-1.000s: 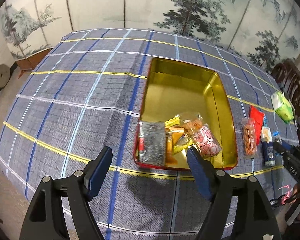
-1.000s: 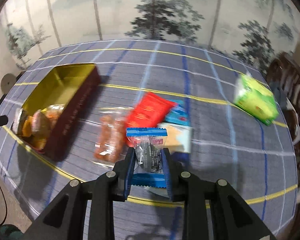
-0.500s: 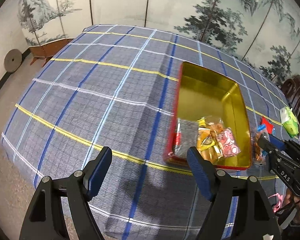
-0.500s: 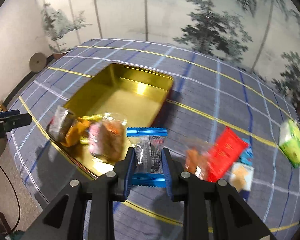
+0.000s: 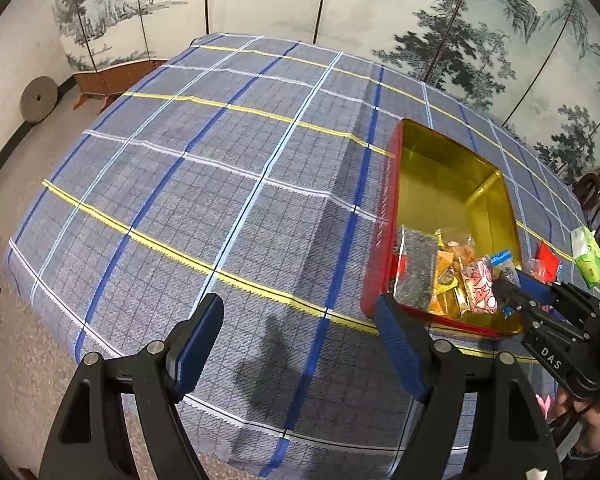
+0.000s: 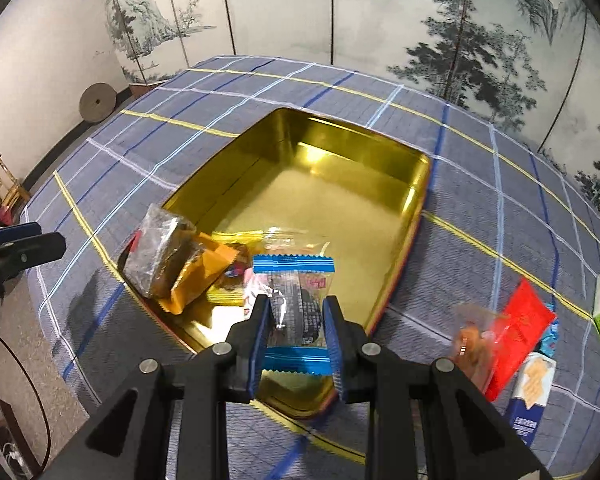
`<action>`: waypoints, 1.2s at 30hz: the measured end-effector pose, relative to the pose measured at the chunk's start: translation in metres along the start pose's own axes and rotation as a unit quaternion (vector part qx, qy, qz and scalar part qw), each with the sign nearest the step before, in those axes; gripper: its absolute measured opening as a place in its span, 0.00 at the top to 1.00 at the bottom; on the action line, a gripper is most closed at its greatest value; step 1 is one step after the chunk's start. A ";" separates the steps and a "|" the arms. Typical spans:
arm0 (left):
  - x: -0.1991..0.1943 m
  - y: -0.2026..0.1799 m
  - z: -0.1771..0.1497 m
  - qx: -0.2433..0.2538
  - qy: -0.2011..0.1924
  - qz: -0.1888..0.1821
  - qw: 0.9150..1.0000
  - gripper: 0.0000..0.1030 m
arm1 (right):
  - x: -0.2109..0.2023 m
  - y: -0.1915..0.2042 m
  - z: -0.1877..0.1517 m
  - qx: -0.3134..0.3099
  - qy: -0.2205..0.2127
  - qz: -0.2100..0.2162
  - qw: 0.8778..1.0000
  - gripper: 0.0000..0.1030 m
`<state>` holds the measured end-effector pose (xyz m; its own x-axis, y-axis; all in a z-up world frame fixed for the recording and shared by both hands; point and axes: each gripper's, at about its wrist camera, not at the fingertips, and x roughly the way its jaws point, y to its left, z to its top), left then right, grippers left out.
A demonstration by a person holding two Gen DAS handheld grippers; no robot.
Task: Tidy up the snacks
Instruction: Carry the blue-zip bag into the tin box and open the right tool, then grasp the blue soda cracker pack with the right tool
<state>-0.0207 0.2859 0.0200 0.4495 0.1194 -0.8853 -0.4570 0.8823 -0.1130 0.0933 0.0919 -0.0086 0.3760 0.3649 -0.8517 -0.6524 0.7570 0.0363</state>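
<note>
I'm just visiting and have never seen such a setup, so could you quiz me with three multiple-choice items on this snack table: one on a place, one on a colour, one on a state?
1. Where does the red packet lie?
A. inside the tin
B. on the cloth beside the tin
C. on the floor

2. What colour is the inside of the tin?
A. gold
B. white
C. black

3. How are the jaws of the right gripper?
A. wide apart with nothing in them
B. closed on a blue-edged clear packet
C. closed on the tin's rim

Answers:
1 B, it rests on the checked cloth outside the tin's wall.
2 A, the floor and walls shine gold.
3 B, the blue-edged clear packet sits pinched between them above the tin.
</note>
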 end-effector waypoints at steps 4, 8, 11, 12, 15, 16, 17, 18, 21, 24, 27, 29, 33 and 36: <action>0.003 -0.002 -0.002 0.003 0.004 -0.003 1.000 0.28 | 0.001 0.009 0.003 -0.002 -0.001 0.013 1.000 0.74; 0.005 -0.004 -0.003 0.006 0.007 -0.005 1.000 0.28 | 0.004 0.017 0.007 -0.004 -0.003 0.022 1.000 0.74; 0.007 -0.004 -0.004 0.006 0.010 -0.004 1.000 0.28 | 0.007 0.022 0.012 -0.004 -0.004 0.027 1.000 0.74; 0.007 -0.003 -0.004 0.006 0.011 -0.003 1.000 0.28 | 0.008 0.024 0.013 -0.004 -0.004 0.030 1.000 0.74; 0.007 -0.002 -0.004 0.004 0.011 -0.002 1.000 0.28 | 0.013 0.026 0.018 0.008 -0.002 0.035 0.999 0.73; 0.007 -0.001 -0.005 0.003 0.011 -0.001 1.000 0.28 | 0.015 0.027 0.018 0.008 -0.003 0.036 0.999 0.73; 0.007 0.000 -0.005 0.002 0.011 -0.001 1.000 0.28 | 0.017 0.028 0.018 0.006 -0.002 0.037 0.999 0.73; 0.006 0.000 -0.004 0.002 0.012 0.000 1.000 0.28 | 0.019 0.029 0.018 0.002 -0.001 0.038 0.999 0.73; 0.006 0.000 -0.004 0.001 0.011 0.002 1.000 0.28 | 0.020 0.030 0.016 -0.005 0.004 0.036 0.999 0.70; 0.006 -0.001 -0.004 0.002 0.010 0.001 1.000 0.28 | 0.017 0.026 0.014 -0.003 -0.003 0.030 1.000 0.59; 0.005 -0.006 -0.003 0.009 0.008 0.000 1.000 0.28 | 0.010 0.018 0.014 0.007 -0.010 0.029 1.000 0.58; 0.004 -0.010 -0.004 0.012 0.008 0.001 1.000 0.28 | 0.000 0.009 0.012 0.017 -0.020 0.026 0.999 0.58; 0.002 -0.020 -0.004 0.020 0.005 -0.002 1.000 0.28 | -0.020 -0.012 0.006 0.036 -0.038 0.011 0.999 0.58; 0.000 -0.030 -0.005 0.032 0.003 -0.003 0.999 0.28 | -0.036 -0.034 -0.004 0.050 -0.050 -0.013 0.997 0.58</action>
<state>-0.0113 0.2570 0.0211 0.4479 0.1108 -0.8872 -0.4040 0.9103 -0.0903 0.0997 0.0508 0.0184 0.4589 0.3918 -0.7975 -0.5742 0.8157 0.0703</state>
